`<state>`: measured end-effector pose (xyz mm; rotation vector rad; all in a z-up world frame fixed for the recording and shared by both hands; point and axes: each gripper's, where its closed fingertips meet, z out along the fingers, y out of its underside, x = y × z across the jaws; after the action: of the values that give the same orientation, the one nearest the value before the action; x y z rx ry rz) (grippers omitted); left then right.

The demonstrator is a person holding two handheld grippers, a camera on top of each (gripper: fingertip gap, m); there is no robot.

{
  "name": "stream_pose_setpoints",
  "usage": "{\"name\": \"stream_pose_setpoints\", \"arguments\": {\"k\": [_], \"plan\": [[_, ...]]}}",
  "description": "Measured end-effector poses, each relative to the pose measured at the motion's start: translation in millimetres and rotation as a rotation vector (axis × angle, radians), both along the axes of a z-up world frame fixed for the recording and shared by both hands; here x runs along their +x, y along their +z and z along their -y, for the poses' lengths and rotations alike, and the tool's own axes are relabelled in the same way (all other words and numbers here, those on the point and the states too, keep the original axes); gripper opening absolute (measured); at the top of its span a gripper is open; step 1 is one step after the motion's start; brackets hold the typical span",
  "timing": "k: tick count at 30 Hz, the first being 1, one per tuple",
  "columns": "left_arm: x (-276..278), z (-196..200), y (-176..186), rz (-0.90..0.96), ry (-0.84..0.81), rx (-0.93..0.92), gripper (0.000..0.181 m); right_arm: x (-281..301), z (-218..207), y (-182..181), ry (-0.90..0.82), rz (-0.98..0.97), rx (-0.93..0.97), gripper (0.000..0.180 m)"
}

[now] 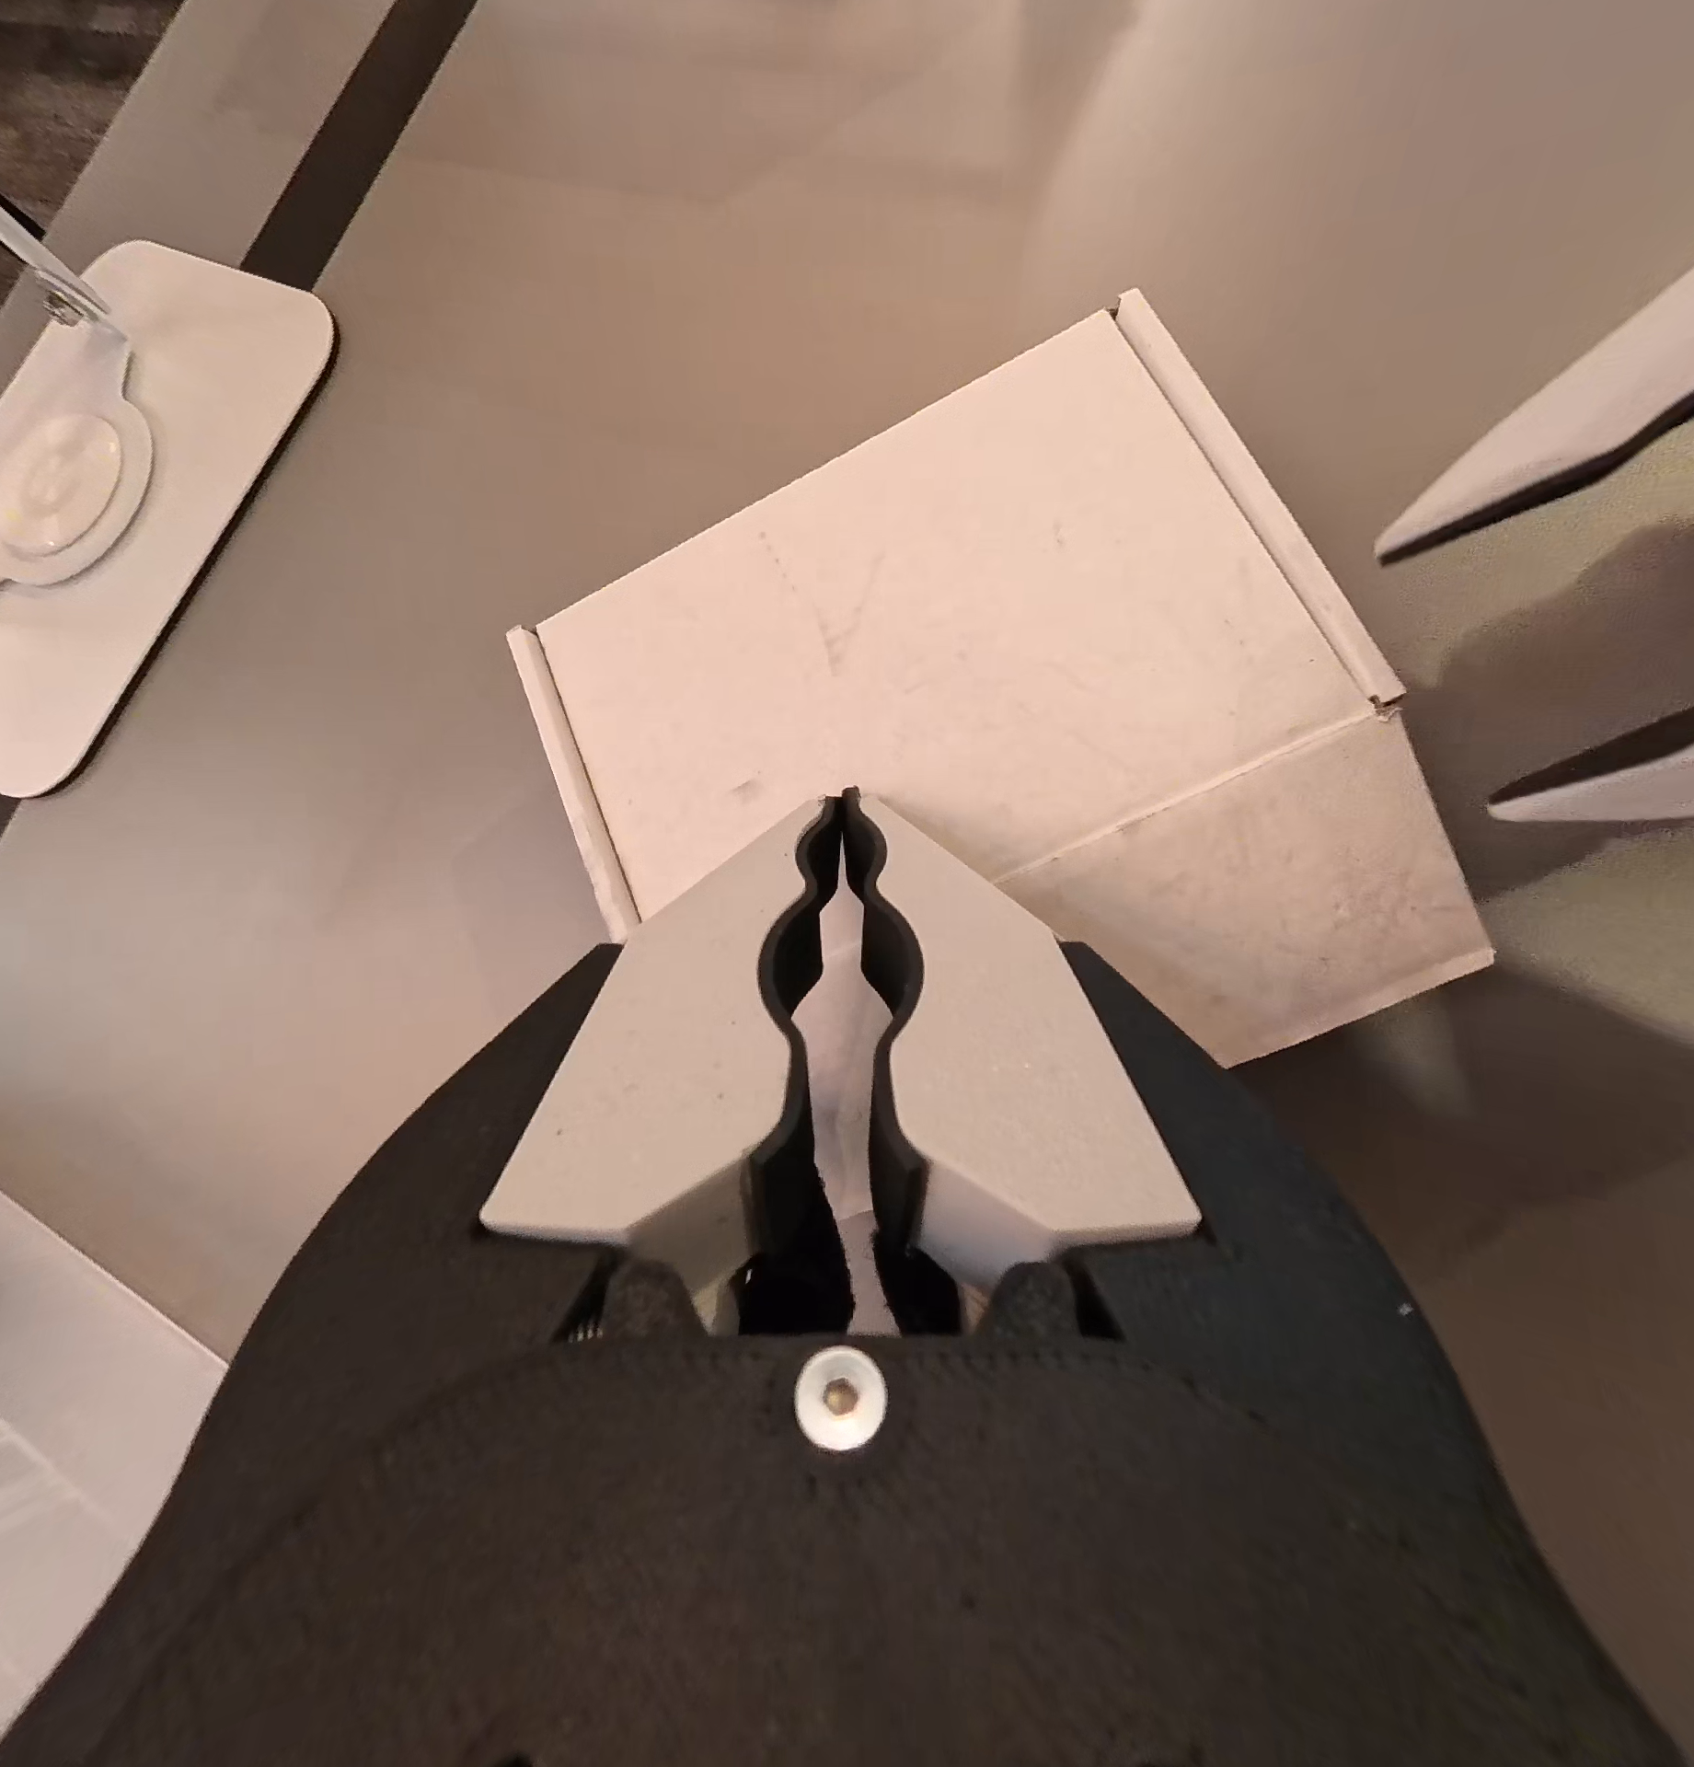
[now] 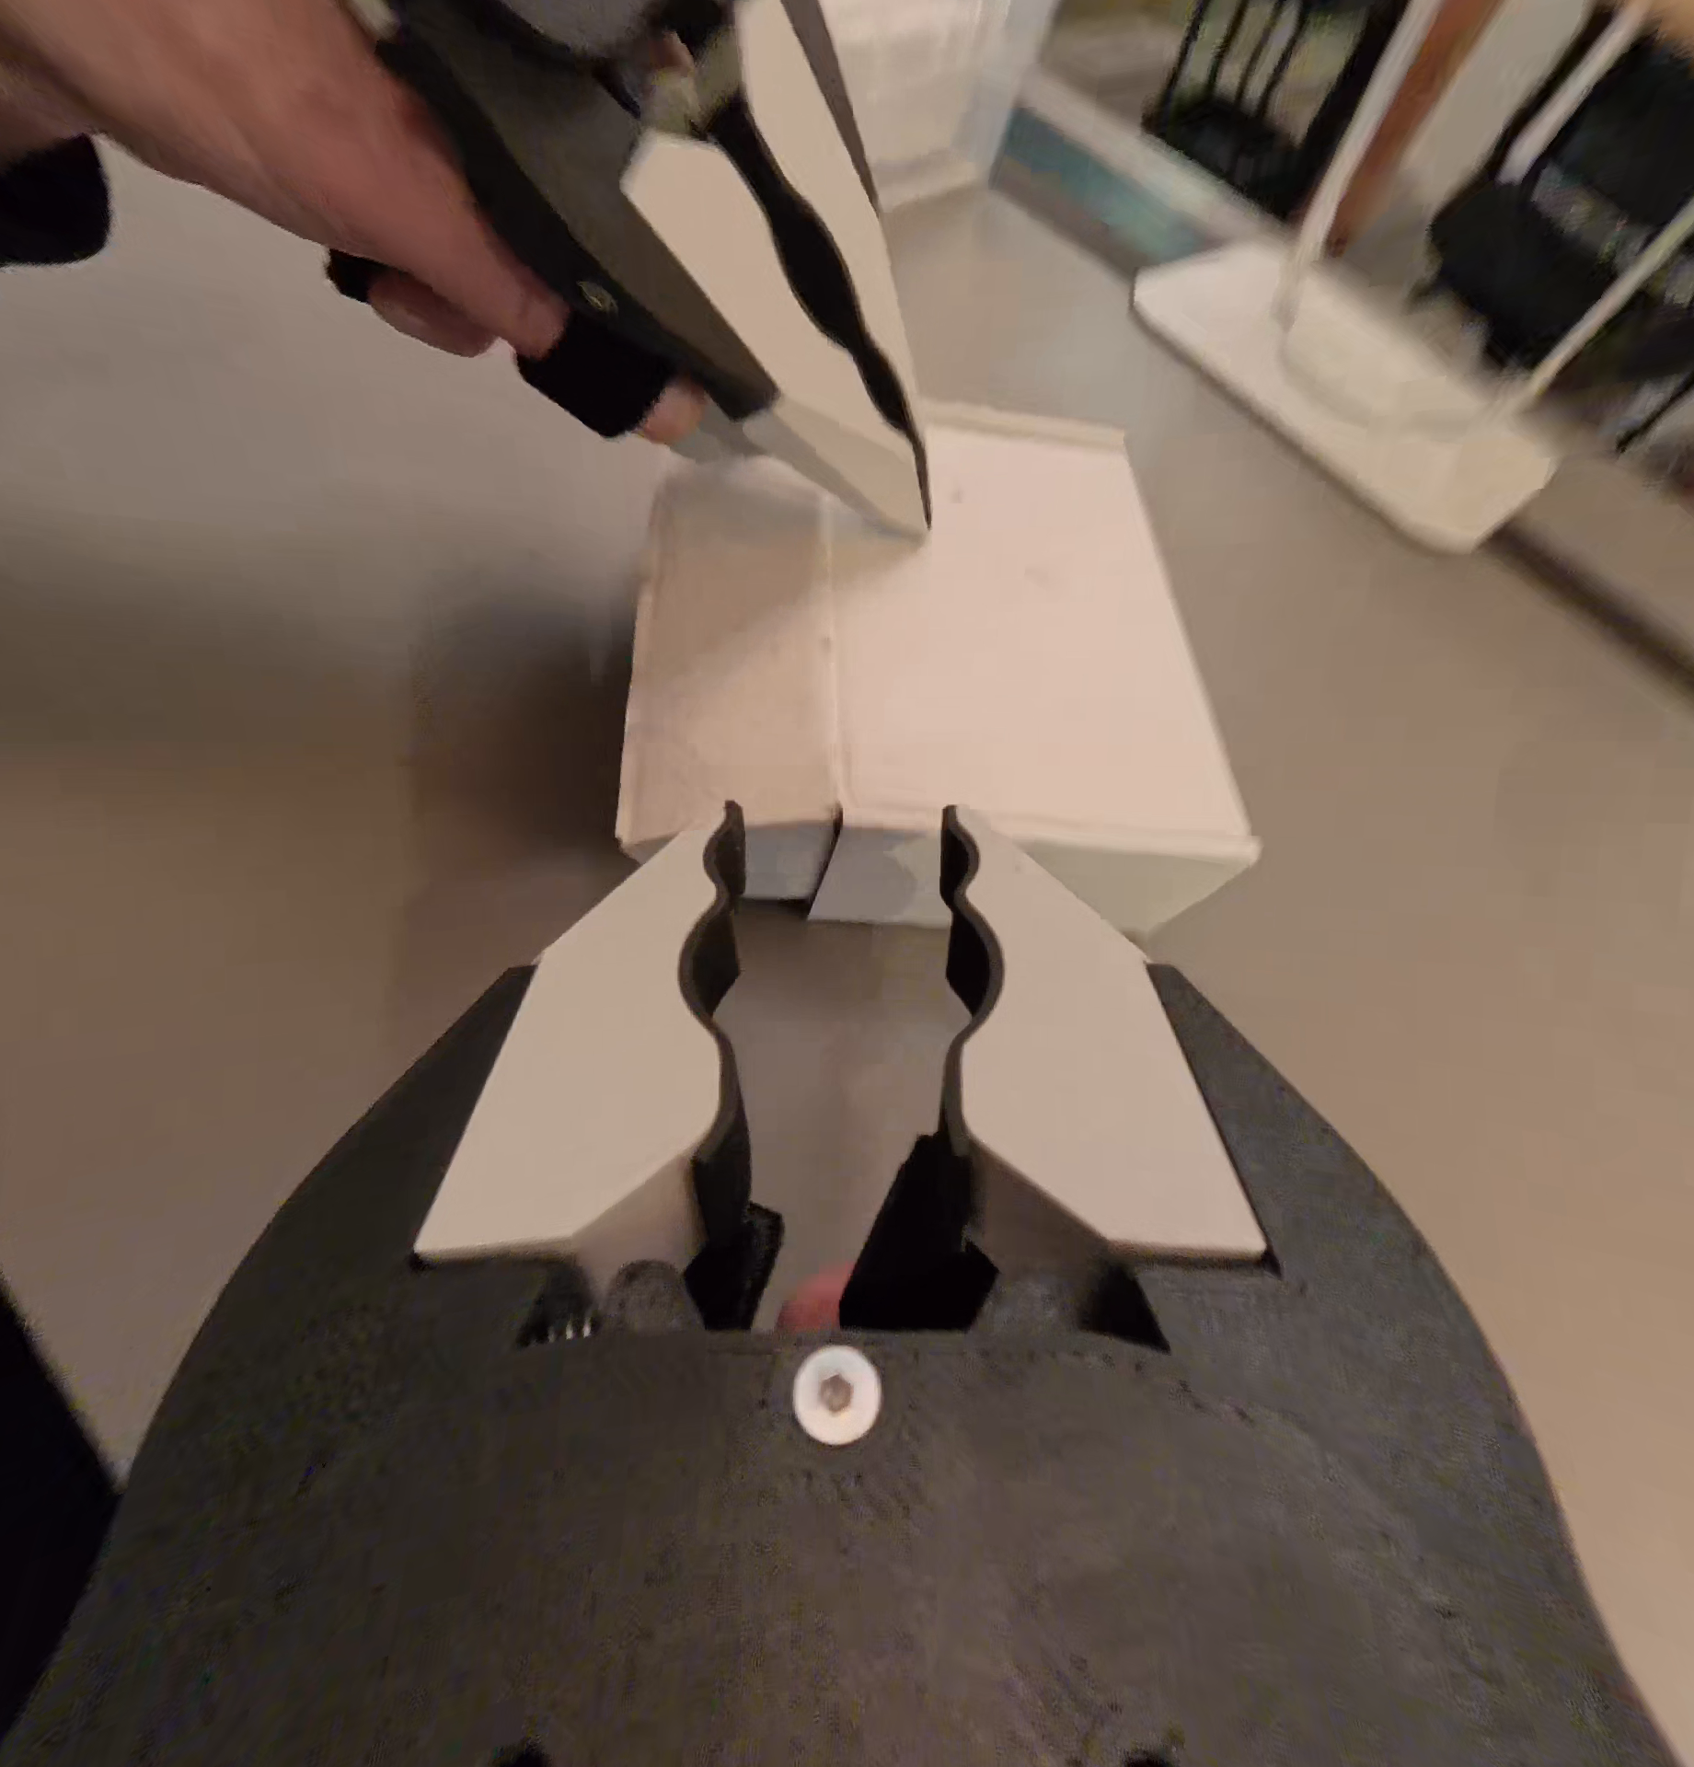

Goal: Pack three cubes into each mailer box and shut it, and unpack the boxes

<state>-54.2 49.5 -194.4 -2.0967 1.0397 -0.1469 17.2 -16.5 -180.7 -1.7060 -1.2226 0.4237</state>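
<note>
The white mailer box (image 1: pixel 967 612) sits closed on the grey worktop (image 1: pixel 441 908) — we judge it's at the shut-or-reopen step. Our left gripper (image 1: pixel 843 798), tips together, presses its lid; the right gripper (image 2: pixel 838 841), fingers apart, faces the front flap, which we'd need to pinch next.

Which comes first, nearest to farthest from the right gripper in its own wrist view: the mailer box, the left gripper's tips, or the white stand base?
1. Mailer box: straight ahead of the right gripper, its near edge at the fingertips.
2. Left gripper: tips on the box top, beyond, slightly left.
3. White stand base: far right, past the box.
</note>
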Motion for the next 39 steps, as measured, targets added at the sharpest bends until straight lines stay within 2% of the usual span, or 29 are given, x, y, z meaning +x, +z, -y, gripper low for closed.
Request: {"name": "stream_pose_setpoints", "arguments": {"k": [2,5,11,13,15,17,19,21,23,26,28,32,36,39], "plan": [[0,0,0,-0.001,0.001,0.006,0.0,-2,-9,3,0.04,0.032,0.096,0.045],[0,0,0,0.001,0.001,0.004,0.0,-12,1,-13,0.215,0.011,-0.102,0.068],[-1,2,2,0.035,-0.002,-0.002,0.0,-9,-9,-13,0.223,0.05,-0.091,0.051],[-12,1,7,0.047,0.01,-0.009,0.008,-9,-9,-14,0.223,0.08,-0.078,0.051],[-41,-9,29,0.077,0.093,0.073,0.016,-8,-10,-15,0.229,0.092,-0.093,0.05],[-65,-7,47,0.195,0.144,0.07,0.022,-8,-10,-15,0.242,0.108,-0.095,0.05],[-79,1,41,0.275,0.16,0.002,0.033,-8,-10,-15,0.257,0.121,-0.101,0.051],[-83,11,22,0.274,0.143,-0.067,0.044,-7,-10,-15,0.27,0.127,-0.109,0.05],[-72,21,8,0.321,0.101,-0.131,0.047,-7,-11,-15,0.275,0.131,-0.116,0.05],[-62,29,-13,0.325,0.088,-0.166,0.045,-7,-11,-15,0.285,0.13,-0.116,0.05],[-58,32,-12,0.393,0.092,-0.18,0.032,-7,-11,-15,0.29,0.13,-0.123,0.049],[-57,39,-12,0.445,0.063,-0.199,0.031,-7,-12,-16,0.287,0.154,-0.132,0.049],[-60,45,-13,0.409,0.014,-0.249,0.026,-8,-14,-16,0.283,0.169,-0.143,0.049],[-68,35,-14,0.396,0.007,-0.242,0.037,-7,-14,-16,0.286,0.187,-0.15,0.049]]}}
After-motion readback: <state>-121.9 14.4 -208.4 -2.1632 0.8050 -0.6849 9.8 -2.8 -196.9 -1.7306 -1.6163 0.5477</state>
